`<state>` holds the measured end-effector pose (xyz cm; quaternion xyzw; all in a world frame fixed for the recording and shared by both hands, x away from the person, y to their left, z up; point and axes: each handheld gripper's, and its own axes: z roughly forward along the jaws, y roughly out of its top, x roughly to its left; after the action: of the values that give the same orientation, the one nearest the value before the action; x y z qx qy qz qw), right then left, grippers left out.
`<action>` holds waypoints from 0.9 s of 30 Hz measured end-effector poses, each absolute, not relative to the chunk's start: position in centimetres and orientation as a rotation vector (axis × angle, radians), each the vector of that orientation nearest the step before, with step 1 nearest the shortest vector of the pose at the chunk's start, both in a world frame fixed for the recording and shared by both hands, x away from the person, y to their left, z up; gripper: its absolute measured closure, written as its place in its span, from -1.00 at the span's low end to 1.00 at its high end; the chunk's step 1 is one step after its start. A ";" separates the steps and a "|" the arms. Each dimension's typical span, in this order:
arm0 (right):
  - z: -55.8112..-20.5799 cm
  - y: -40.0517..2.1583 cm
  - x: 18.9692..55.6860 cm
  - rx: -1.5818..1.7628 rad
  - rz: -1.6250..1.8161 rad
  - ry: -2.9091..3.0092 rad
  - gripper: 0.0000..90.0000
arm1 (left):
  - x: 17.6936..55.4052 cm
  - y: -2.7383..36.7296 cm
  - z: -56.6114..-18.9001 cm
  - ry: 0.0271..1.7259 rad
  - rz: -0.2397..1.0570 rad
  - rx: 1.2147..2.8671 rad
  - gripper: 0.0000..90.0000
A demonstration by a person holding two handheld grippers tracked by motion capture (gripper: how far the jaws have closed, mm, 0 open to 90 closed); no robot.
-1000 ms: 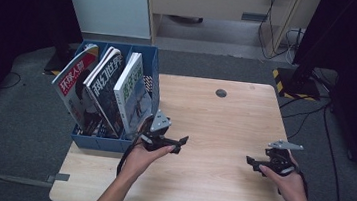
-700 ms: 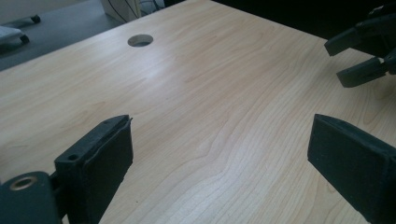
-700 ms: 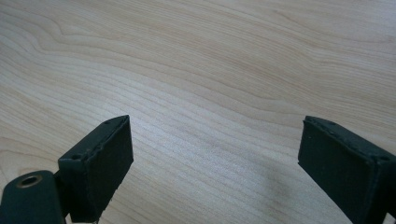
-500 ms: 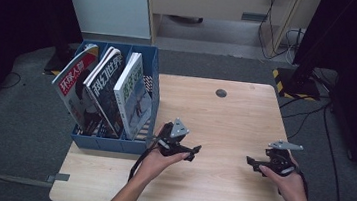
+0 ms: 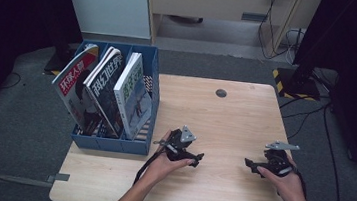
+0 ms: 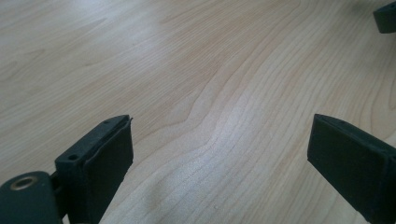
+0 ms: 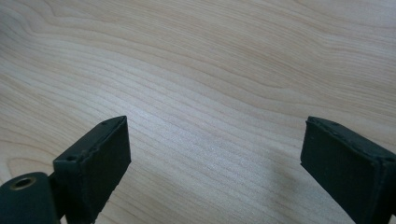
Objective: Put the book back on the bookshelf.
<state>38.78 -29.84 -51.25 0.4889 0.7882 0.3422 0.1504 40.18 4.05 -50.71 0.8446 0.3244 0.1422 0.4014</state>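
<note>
Resting low over the bare wooden table [image 5: 224,120], both grippers with jaws spread wide and nothing between them.
Left gripper [image 5: 191,157] sits just right of the blue file rack [image 5: 111,144] (three magazines [image 5: 102,90] lean inside); right gripper [image 5: 256,165] lies well apart, toward the table's right edge, pointing at the left one.

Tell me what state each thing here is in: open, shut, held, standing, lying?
Left tool: open, holding nothing, low over the table.
Right tool: open, holding nothing, low over the table.
Magazines: three, standing on edge in the rack, leaning left.
Rack: upright on the table's left edge, open at the top.
Table: bare wood between the tools.
</note>
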 end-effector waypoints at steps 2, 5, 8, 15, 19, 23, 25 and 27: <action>-51.3 -29.9 38.8 1.404 0.980 2.270 -0.83 | 40.3 3.9 -51.1 0.827 0.355 2.149 -0.85; -51.5 -29.9 38.9 1.411 0.975 2.263 -0.84 | 40.6 3.6 -51.7 0.843 0.350 2.171 -0.85; -51.7 -29.8 38.9 1.405 0.964 2.281 -0.85 | 40.8 3.5 -52.1 0.864 0.349 2.183 -0.86; -51.7 -29.9 38.9 1.409 0.962 2.280 -0.85 | 41.4 3.7 -53.3 0.938 0.356 2.216 -0.86; -51.7 -30.0 38.9 1.416 0.962 2.274 -0.85 | 41.6 4.0 -53.5 0.945 0.354 2.202 -0.87; -51.9 -29.9 39.0 1.420 0.958 2.278 -0.85 | 41.5 4.1 -53.7 0.932 0.371 2.194 -0.89; -52.0 -30.0 39.0 1.423 0.952 2.289 -0.85 | 41.5 4.0 -53.7 0.928 0.382 2.200 -0.89; -52.1 -30.0 39.0 1.425 0.947 2.286 -0.85 | 41.5 4.0 -53.7 0.930 0.384 2.201 -0.91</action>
<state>39.03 -30.00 -52.14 0.4941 0.7923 0.3283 0.1425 41.51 4.01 -53.72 0.8510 0.3597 0.1483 0.3527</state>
